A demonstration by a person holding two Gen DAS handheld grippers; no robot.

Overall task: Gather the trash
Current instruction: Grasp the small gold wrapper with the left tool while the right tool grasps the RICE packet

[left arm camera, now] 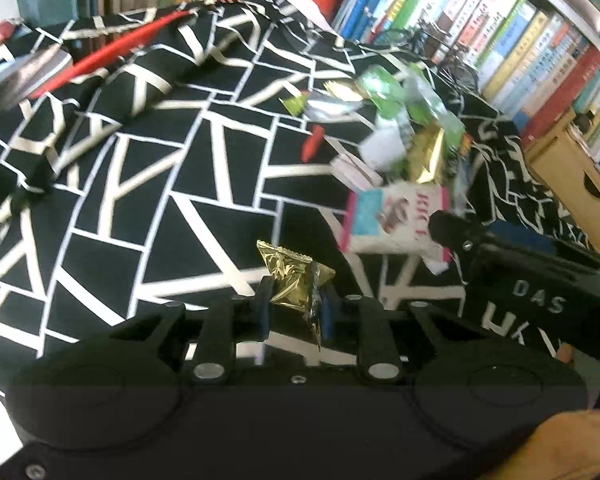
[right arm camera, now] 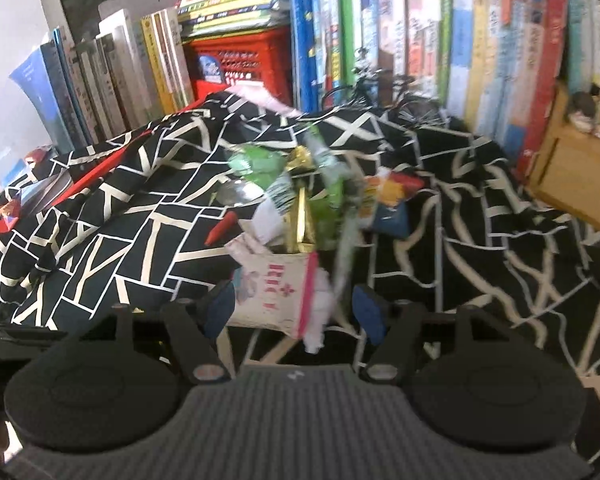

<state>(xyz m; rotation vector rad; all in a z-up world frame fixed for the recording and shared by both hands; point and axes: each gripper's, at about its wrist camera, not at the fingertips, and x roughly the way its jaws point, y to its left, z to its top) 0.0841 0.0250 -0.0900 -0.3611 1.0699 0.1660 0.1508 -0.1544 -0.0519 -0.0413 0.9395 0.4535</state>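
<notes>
My left gripper [left arm camera: 296, 300] is shut on a crumpled gold foil wrapper [left arm camera: 290, 272], held just above the black-and-white patterned cloth [left arm camera: 140, 184]. To its right a white carton with a pink edge [left arm camera: 396, 220] lies in front of a pile of green, gold and clear wrappers [left arm camera: 412, 120]. In the right wrist view that carton [right arm camera: 272, 296] sits between the wide-apart blue pads [right arm camera: 220, 308] of my right gripper [right arm camera: 294, 312], which is open. White tissue [right arm camera: 320, 312] hangs at the carton's right side. The pile of wrappers [right arm camera: 300, 192] and a blue-orange snack packet [right arm camera: 388, 200] lie behind it.
Rows of upright books [right arm camera: 460, 40] and a red crate [right arm camera: 240, 64] stand behind the cloth. A wooden box [right arm camera: 572, 168] stands at the right, with a small model bicycle [right arm camera: 384, 92] in front of the books. A red stick-like piece [right arm camera: 220, 228] lies left of the pile.
</notes>
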